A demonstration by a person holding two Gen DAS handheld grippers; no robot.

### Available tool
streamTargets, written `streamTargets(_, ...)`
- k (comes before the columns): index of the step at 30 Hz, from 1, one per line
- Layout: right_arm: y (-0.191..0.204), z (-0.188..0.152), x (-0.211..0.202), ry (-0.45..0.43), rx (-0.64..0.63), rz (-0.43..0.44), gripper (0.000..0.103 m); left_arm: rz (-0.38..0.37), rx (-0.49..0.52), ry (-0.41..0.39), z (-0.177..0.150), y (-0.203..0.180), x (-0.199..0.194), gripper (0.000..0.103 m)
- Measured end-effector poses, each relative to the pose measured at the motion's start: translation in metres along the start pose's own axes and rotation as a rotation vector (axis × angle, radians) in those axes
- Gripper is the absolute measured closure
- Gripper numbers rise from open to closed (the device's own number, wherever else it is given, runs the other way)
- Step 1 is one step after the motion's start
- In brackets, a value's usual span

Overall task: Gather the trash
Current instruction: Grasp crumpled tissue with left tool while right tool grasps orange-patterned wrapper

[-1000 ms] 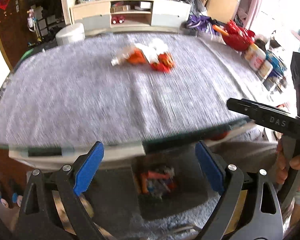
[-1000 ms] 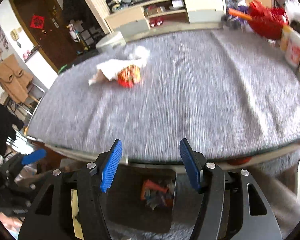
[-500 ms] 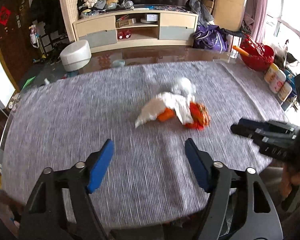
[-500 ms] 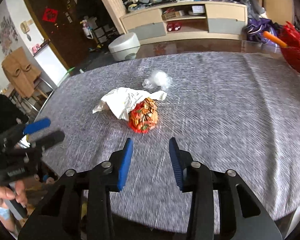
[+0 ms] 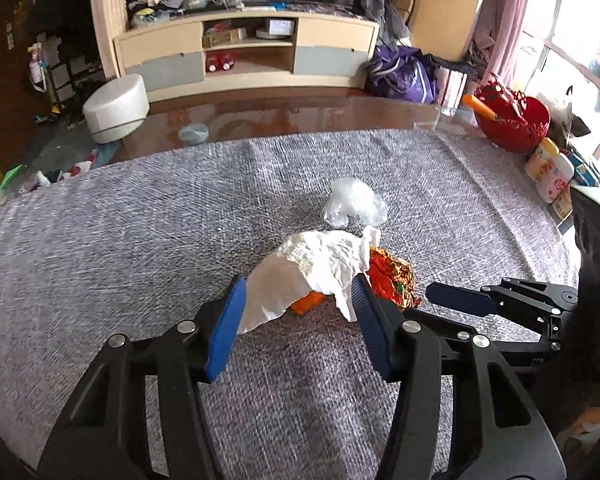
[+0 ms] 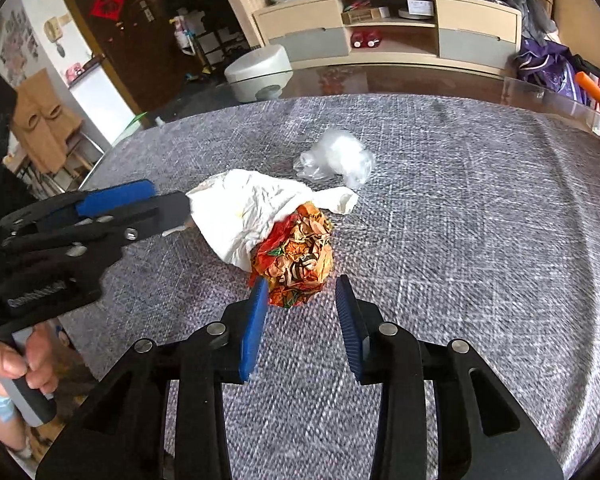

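Bench (image 5: 100, 240) covered with a grey woven cloth, carrying three pieces of trash grouped near its middle, well clear of every edge. Left tool (image 5: 298, 312) — its jaws have just been closing and stand half apart around the near end of the crumpled white tissue (image 5: 316, 264); whether the pads press on it cannot be told. Right tool (image 6: 302, 312) — jaws narrowed but parted, just short of the crumpled orange-red wrapper (image 6: 296, 256), nothing between the pads. The wrapper touches the tissue, which partly overlaps it. A clear plastic wad (image 6: 336, 158) lies just beyond both, toward the far edge.
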State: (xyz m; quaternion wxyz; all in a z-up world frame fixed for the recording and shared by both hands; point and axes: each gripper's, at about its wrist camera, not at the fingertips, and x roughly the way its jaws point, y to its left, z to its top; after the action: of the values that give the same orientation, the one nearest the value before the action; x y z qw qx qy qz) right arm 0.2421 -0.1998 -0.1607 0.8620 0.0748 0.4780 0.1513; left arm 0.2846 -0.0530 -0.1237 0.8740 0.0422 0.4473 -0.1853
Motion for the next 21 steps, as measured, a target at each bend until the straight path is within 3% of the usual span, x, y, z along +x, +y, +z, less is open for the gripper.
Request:
streamTargets(5,-0.002,0.005,0.012,0.011,0.025,0.052,0.064,-0.012,-0.003,0.040,0.002,0.004,0.019,0.054)
streamTargets(7,0.000,0.008,0.011,-0.003,0.022,0.056,0.049,-0.016,-0.019,0.052,0.003,0.010,0.026,0.063)
streamTargets(9,0.002,0.010,0.010,-0.020,0.014,0.044,0.042,-0.025,-0.033,0.056,0.005,0.015,0.029,0.069)
streamTargets(13,0.006,0.015,0.017,-0.014,0.010,0.042,0.042,-0.037,-0.038,0.049,0.008,0.018,0.030,0.084)
streamTargets(17,0.010,0.015,0.028,0.001,-0.009,0.049,0.042,-0.043,-0.023,0.047,0.010,0.017,0.031,0.089)
streamTargets(18,0.011,0.014,0.030,0.006,-0.014,0.047,0.044,-0.040,-0.016,0.045,0.010,0.017,0.031,0.090)
streamTargets(19,0.012,0.014,0.031,0.009,-0.020,0.046,0.056,-0.035,-0.010,0.043,0.009,0.016,0.030,0.091)
streamTargets(21,0.012,0.012,0.032,0.008,-0.030,0.040,0.058,-0.026,-0.003,0.037,0.009,0.016,0.027,0.092)
